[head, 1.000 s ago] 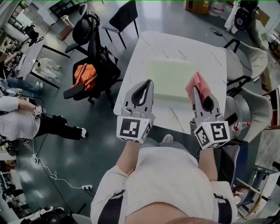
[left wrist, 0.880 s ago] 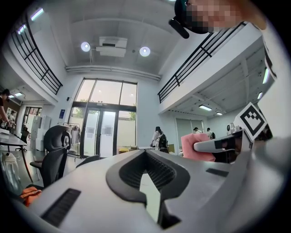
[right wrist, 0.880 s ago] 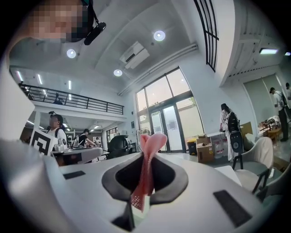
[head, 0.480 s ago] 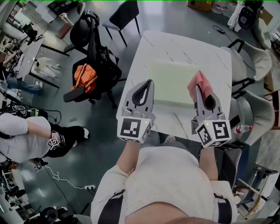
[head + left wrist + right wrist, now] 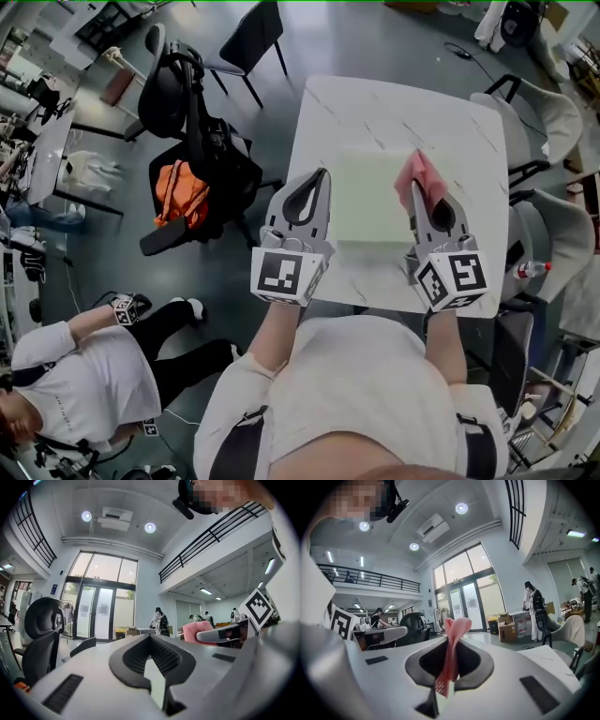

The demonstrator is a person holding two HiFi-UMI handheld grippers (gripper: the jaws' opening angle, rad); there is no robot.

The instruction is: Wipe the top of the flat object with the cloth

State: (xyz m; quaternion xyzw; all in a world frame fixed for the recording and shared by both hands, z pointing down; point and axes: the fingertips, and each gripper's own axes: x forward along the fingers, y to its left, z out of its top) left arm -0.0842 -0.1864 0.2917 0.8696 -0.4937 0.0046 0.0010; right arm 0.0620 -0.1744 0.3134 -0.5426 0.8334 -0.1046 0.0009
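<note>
Bottom centre of head view: person's torso, both arms fwd.

L gripper (image 5: 317, 180), centre-left: jaws together, nothing betw. them (L gripper view confirms, only a thin pale sliver shows low down behind the jaws). Idle, hangs over near-left edge of table (image 5: 394, 108).

R gripper (image 5: 417, 192), centre-right: jaws clamped on pink cloth (image 5: 420, 176). Cloth sticks up past the tips as a folded tuft, short tail hangs below in R gripper view.

Flat object (image 5: 370, 192): pale green sheet/pad, lies flat mid-table, betw. the two grippers in frame; cloth overlaps its right edge. Contact cloth/pad: can't tell from head view. R gripper view looks out level across the room, not down at the pad, so prob. cloth held above it.

Progress (judgement): cloth picked up and brought to the pad = done. Wiping itself not yet begun; no visible mark or wet trace on the pad either way. Left: lower cloth, sweep across the top.

Farther: black office chair (image 5: 178, 84) w/ orange item (image 5: 183, 192) upper left; grey chair (image 5: 548, 108) upper right; a person (image 5: 89, 380) lower left on the floor area.
</note>
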